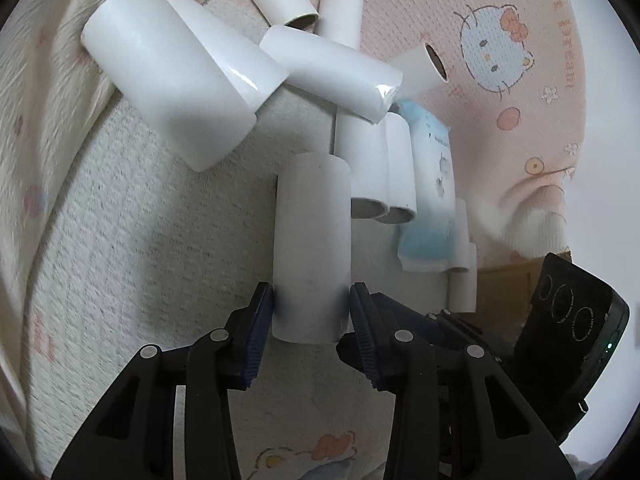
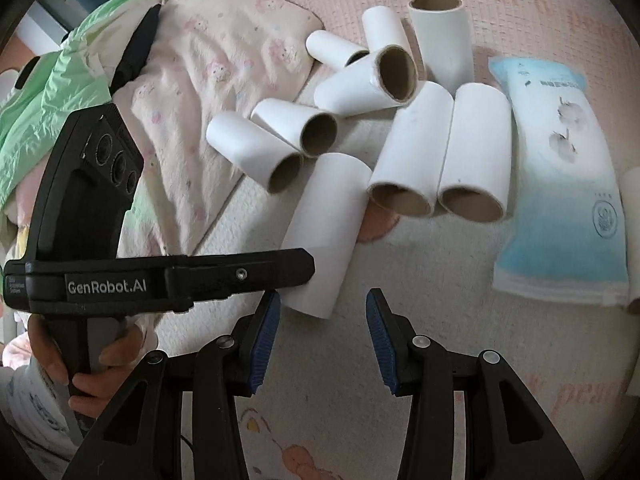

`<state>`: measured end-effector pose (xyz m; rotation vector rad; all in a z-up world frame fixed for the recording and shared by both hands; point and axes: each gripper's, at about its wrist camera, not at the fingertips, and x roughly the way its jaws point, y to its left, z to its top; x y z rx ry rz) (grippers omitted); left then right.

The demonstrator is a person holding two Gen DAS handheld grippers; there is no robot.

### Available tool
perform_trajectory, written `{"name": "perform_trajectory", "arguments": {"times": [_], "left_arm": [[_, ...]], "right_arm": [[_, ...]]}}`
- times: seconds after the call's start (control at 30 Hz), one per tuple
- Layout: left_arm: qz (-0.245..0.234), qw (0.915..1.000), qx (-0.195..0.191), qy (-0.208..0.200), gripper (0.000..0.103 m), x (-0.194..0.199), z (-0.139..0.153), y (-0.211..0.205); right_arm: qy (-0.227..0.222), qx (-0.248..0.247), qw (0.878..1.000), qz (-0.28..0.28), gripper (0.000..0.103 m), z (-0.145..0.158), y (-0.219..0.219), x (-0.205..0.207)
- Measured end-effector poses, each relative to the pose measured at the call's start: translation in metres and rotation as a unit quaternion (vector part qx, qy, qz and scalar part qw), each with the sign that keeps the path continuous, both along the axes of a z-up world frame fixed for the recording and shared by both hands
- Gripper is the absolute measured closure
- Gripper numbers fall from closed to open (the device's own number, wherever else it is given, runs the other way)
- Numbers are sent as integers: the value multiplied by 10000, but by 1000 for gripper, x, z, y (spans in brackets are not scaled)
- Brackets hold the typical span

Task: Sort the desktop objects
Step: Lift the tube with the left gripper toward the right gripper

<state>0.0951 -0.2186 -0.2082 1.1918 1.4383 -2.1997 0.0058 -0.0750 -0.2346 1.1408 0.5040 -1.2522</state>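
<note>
Grasping a white tube (image 1: 312,240), the left tool (image 1: 312,300); the right tool (image 2: 322,312) gapes beside it.

Under everything I see a pale pink textured play mat (image 1: 500,8) printed with cartoon cat faces, small flowers and orange circles. A cream-white waffle-weave cloth (image 1: 132,264) lies over part of it. From the right wrist camera I make out a fluffy pink blanket with small cartoon prints (image 2: 208,80) bunched at the upper left, and beside it a crumpled mint-green plastic bag (image 2: 60,80). A brown cardboard edge (image 1: 504,284) shows at the right of the left view. The light is soft and even.
</note>
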Motion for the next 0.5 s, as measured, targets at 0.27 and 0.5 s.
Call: {"name": "perform_trajectory", "arguments": {"times": [0.27, 0.5], "left_arm": [[-564, 9974, 33, 453, 62, -8, 9, 16], [-133, 9993, -65, 350, 50, -5, 12, -1]], "right_arm": [[225, 64, 9997, -30, 57, -1, 6, -5], [272, 16, 9996, 62, 57, -2, -4, -6]]}}
